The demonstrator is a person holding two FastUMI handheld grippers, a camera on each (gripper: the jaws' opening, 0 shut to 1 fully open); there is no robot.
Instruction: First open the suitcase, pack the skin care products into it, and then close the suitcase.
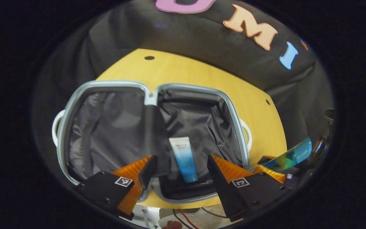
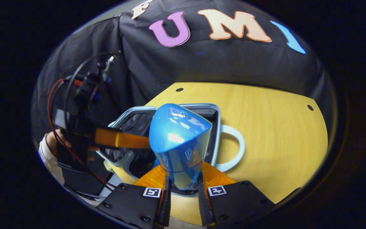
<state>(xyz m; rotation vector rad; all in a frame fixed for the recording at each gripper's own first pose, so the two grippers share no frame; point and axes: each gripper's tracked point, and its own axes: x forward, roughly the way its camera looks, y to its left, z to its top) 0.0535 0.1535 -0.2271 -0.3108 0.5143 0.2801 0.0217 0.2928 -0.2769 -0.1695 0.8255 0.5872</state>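
in the open suitcase (image 1: 106,127) lies a tube (image 1: 183,159), its label perhaps unreadable.

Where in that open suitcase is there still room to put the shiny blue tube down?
The suitcase's left half lies bare, bordered by the rim and the middle hinge. The right half has room behind and beside the white-and-blue tube. Its near end is crowded by the open left tool. The right tool grips the blue tube.

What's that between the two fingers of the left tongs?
In the left gripper view, a white-and-blue tube lies inside the open suitcase, between the left tongs' spread fingers, untouched.
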